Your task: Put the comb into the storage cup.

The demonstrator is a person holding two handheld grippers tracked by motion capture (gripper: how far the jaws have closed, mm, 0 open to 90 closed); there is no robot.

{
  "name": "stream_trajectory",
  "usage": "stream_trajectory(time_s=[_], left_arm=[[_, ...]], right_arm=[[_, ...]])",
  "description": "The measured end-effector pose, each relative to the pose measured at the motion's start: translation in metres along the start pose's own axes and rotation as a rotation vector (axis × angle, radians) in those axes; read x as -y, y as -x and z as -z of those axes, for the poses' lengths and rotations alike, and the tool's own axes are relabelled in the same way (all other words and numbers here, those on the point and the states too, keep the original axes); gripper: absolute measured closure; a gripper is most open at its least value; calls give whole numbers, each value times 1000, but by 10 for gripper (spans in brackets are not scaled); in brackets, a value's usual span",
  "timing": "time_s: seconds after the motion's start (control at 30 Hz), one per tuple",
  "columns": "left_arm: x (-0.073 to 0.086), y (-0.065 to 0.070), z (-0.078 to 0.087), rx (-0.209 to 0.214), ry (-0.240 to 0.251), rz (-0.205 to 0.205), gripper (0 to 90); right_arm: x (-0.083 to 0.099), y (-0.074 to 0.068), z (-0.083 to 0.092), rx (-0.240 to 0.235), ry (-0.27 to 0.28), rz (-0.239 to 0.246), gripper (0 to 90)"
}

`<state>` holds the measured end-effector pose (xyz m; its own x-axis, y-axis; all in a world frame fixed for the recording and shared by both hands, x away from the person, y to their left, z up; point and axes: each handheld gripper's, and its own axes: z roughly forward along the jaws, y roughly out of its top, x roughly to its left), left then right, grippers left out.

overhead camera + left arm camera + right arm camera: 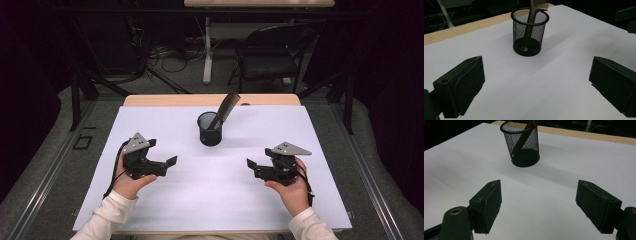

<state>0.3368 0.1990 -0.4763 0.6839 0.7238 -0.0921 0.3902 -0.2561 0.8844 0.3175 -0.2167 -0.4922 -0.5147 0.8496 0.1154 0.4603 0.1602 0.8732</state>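
A black mesh cup (210,129) stands upright at the middle back of the white sheet, and a dark comb (226,107) leans in it with its teeth end sticking up to the right. My left gripper (169,165) rests low on the sheet's left side, open and empty, pointing right toward the middle. My right gripper (253,169) sits on the right side, also open and empty, pointing left. In the left gripper view the cup (530,32) and comb (534,15) lie ahead of the open gripper (536,72). The right gripper view shows the cup (522,143) beyond its open gripper (537,192).
The white sheet (215,200) covers a wooden table whose far edge (165,100) shows behind it. A black folding chair (270,55), a table leg and cables stand on the floor beyond. Dark frame rails run along both sides.
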Motion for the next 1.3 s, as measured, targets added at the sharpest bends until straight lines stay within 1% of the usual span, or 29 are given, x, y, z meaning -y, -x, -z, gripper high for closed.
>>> stream_trajectory(time_s=[0.13, 0.2, 0.3, 0.33, 0.57, 0.63, 0.67, 0.77, 0.83, 0.9, 1.03, 1.23, 1.3], left_arm=[[10, -2, 4, -11, 0, 5, 5], [14, -3, 7, -16, -1, 3, 5], [20, -4, 10, -24, -2, 7, 5], [22, -5, 11, -26, -4, 6, 5], [35, -8, 18, -43, -5, 10, 5], [38, -9, 21, -46, -1, 17, 5], [40, -10, 22, -47, 5, 21, 5], [42, -11, 24, -54, 9, 23, 5], [46, -13, 27, -63, 20, 30, 5], [48, -14, 30, -68, 35, 37, 5], [51, -17, 34, -81, 49, 41, 5], [56, -22, 34, -96, 45, 43, 5], [57, -24, 33, -101, 45, 49, 5]], right_arm=[[5, 1, 2, 5, -5, 1, 211], [9, 1, 3, 6, -2, -7, 211], [13, 2, 4, 10, -6, -5, 211], [15, 2, 4, 11, -8, -12, 211], [26, 4, 6, 16, -20, -19, 212], [28, 5, 6, 19, -15, -21, 212], [29, 5, 7, 19, -20, -27, 212], [30, 5, 8, 24, -22, -23, 212], [32, 7, 9, 30, -9, -28, 212], [34, 8, 9, 35, -7, -31, 212], [37, 11, 10, 40, -1, -39, 212], [39, 16, 11, 48, 1, -51, 213], [40, 19, 11, 50, 3, -62, 213]])
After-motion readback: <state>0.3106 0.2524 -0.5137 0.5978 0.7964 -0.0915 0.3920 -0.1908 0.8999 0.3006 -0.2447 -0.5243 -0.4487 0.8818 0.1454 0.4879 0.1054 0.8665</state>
